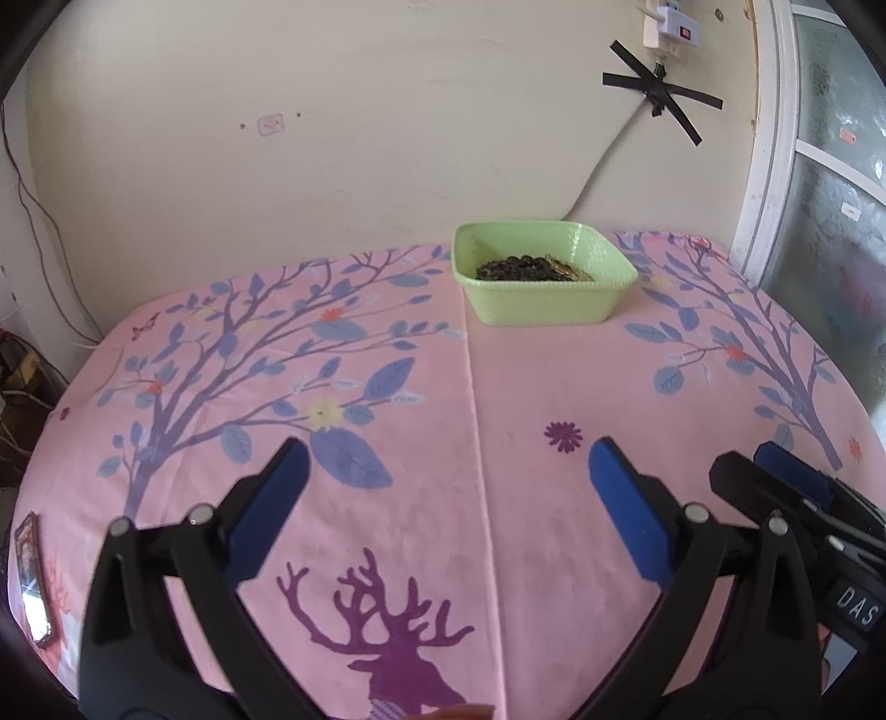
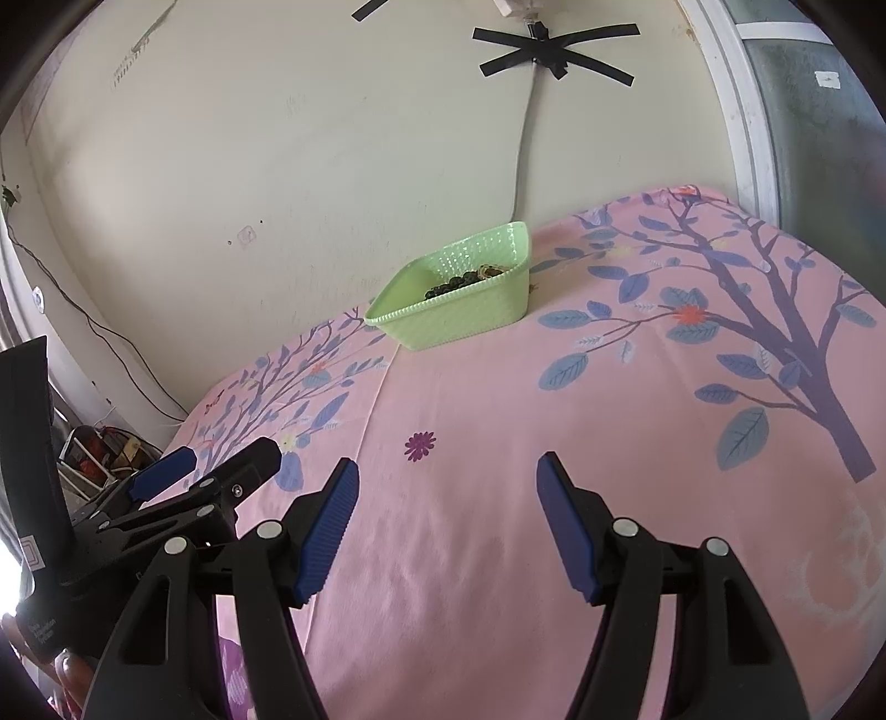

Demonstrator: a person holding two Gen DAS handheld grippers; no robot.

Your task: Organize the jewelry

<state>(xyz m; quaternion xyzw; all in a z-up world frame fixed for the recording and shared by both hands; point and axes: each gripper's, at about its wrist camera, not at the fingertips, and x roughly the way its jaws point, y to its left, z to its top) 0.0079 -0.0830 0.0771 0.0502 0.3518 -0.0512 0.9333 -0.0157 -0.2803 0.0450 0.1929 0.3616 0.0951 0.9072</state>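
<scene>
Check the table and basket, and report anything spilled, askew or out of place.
Nothing stands out. The green basket sits upright on the pink cloth, with the dark beads and gold jewelry inside it; none lies spilled.

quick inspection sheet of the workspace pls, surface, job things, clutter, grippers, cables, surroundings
surface: pink tablecloth printed with trees and a deer, a crease running toward the basket.
job's things: green basket at the far edge near the wall, holding dark beads and a gold-coloured piece; no jewelry seen on the cloth.
clutter: a small framed object at the cloth's left edge; what it is cannot be told.
grippers: left gripper and right gripper side by side above the near cloth, jaws open, nothing between them.
cables: white cable taped to the wall with black tape; dark wire at the left.
surroundings: cream wall, window frame at the right.
</scene>
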